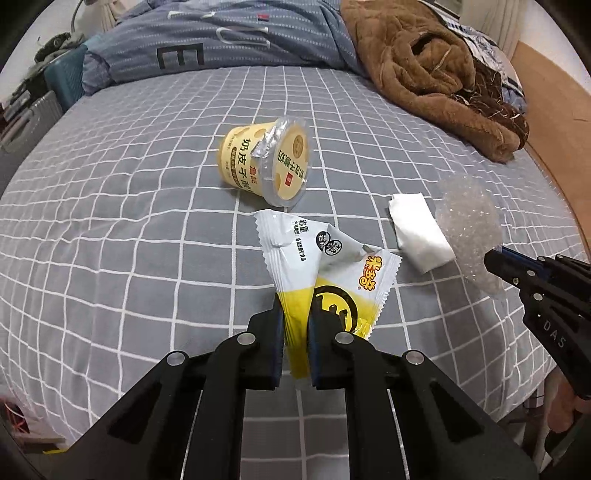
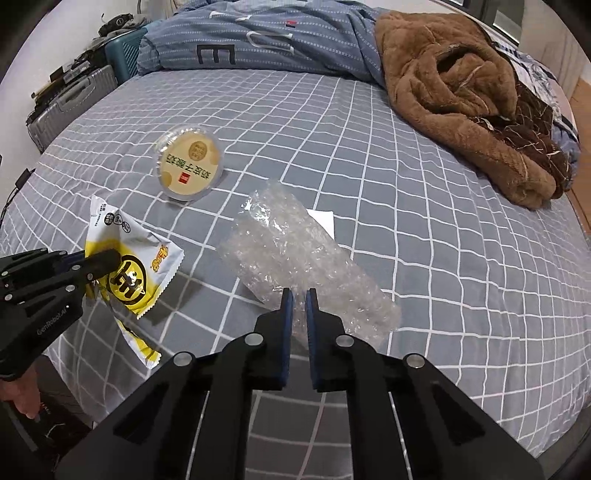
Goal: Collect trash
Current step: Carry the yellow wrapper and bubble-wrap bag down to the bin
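Note:
My left gripper (image 1: 295,314) is shut on a white and yellow snack wrapper (image 1: 325,266), held just above the grey checked bed sheet (image 1: 129,221); the same wrapper (image 2: 129,266) and left gripper (image 2: 101,260) show at the left of the right wrist view. My right gripper (image 2: 299,299) is shut on a piece of clear bubble wrap (image 2: 295,251), which also shows at the right of the left wrist view (image 1: 469,229) beside the right gripper (image 1: 495,258). A yellow yogurt cup (image 1: 266,158) lies on its side on the sheet (image 2: 188,166). A folded white tissue (image 1: 417,232) lies beside the bubble wrap; only a corner of the tissue (image 2: 325,218) shows behind it.
A brown fleece garment (image 1: 443,74) is piled at the back right of the bed (image 2: 461,92). A blue-grey quilt (image 1: 229,33) lies along the back. Suitcases (image 2: 70,99) stand beside the bed at the left. The bed's front edge is near me.

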